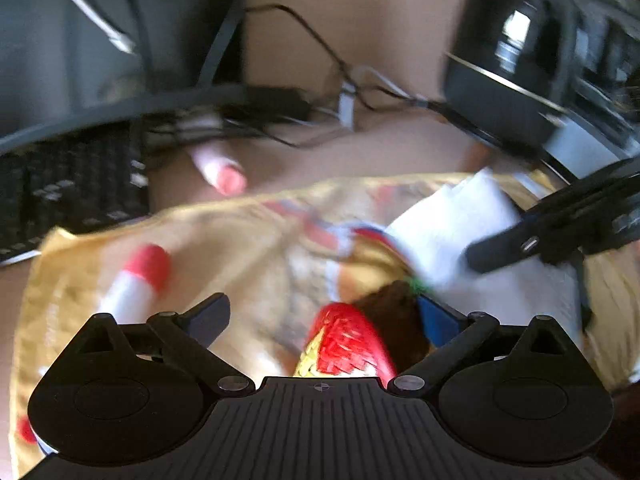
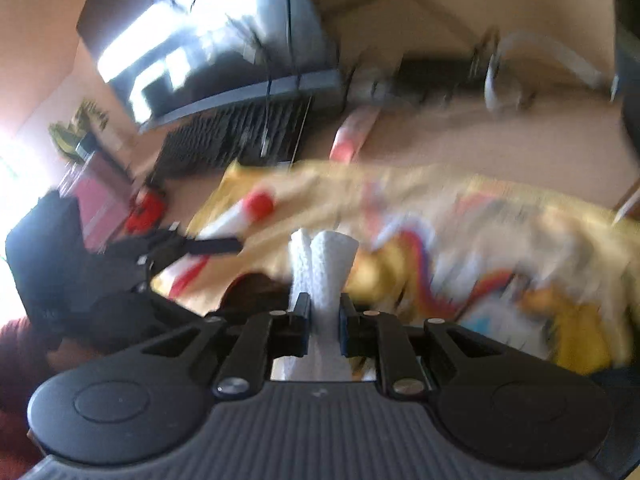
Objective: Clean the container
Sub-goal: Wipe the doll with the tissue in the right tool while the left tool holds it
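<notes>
Container (image 1: 352,340), red and yellow with a dark inside, lies just below my left gripper (image 1: 324,320), whose jaws stand spread wide and grasp nothing. My right gripper (image 2: 324,312) is clenched on a white paper towel (image 2: 324,264). Both hang over a yellow printed cloth (image 1: 224,240); its lettering is too blurred to read. A keyboard (image 1: 68,188) borders the cloth's far-left edge.

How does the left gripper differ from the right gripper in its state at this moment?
The left gripper stands wide open with nothing pinched; the right gripper is shut on a white paper towel. Both hang over the yellow printed cloth.
</notes>
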Motion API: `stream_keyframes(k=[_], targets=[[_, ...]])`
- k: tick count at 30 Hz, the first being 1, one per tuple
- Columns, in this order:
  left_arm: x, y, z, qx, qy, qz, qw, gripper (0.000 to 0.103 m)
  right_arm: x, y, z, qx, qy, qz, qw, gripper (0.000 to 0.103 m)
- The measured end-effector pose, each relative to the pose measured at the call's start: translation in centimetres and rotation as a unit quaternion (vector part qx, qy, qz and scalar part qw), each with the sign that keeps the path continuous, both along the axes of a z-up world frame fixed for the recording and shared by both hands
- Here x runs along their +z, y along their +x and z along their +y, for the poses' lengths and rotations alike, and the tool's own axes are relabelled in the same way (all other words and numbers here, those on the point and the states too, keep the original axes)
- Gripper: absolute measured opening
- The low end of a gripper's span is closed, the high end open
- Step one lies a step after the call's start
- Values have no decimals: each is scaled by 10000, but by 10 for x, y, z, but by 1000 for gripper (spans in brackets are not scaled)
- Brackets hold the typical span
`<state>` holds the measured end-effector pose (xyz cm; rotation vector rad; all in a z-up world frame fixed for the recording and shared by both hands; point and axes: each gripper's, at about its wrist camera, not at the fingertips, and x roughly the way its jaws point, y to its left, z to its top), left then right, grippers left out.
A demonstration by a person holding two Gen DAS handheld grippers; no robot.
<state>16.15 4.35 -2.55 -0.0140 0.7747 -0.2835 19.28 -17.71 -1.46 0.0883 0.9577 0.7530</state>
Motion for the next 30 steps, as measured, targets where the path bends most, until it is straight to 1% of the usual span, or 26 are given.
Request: stream_keyframes(k=[2,4,6,8,9,10,11,13,14,16,17,18,19,20,21,22,23,25,26,29,30], targets=[[0,9,11,243,-175,72,9995,101,12,2,-1,-46,68,-258,9996,16],[-5,20,23,458,-590,309,9967,101,17,4,2,56,117,-305,9995,16],[-11,26,35,578,-1082,549,9909,101,17,3,10,204,171,-284,9992,16],[-17,27,44,459,-1732,692,9814,101,12,6,21,253,308,-171,9991,14],[-20,25,49,367,-2088,745,9744,101,10,9,24,139,366,-152,9991,14],[-23,22,52,328,-2358,784,9681,101,7,12,26,-23,379,-129,9992,14],[-26,18,55,338,-2514,786,9641,101,6,15,25,-97,403,-105,9991,14],[-25,6,58,379,-2535,671,9643,101,5,22,25,-243,447,-60,9987,14],[-22,0,58,340,-2474,564,9667,101,5,23,25,-223,328,-161,9991,14],[-15,-13,51,55,-2306,283,9726,102,5,23,25,-176,16,-398,9991,14],[-12,-16,44,-148,-2097,181,9775,103,4,24,24,-149,23,-390,9991,14],[-10,-15,33,-348,-1754,137,9838,103,4,27,25,-120,158,-286,9994,14],[-11,-11,23,-490,-1405,178,9887,103,4,31,26,-130,339,-164,9992,14],[-12,-6,13,-627,-1070,222,9920,103,4,38,32,-103,537,-4,9985,14],[-14,-2,5,-731,-850,288,9933,103,2,47,39,-11,700,188,9974,14],[-15,2,1,-741,-789,345,9935,103,-2,55,46,18,780,339,9964,14],[-16,7,-3,-750,-727,402,9937,103,-6,63,54,-19,729,421,9964,14],[-16,11,-7,-698,-670,448,9943,103,-18,73,64,-76,446,407,9981,14],[-14,9,-6,-616,-685,409,9949,103,-21,74,60,-118,405,448,9981,14],[-8,1,4,-209,-915,441,9946,103,-29,75,40,-207,323,612,9974,15],[-7,0,7,-59,-1089,508,9927,103,-31,74,33,-274,180,572,9978,15]])
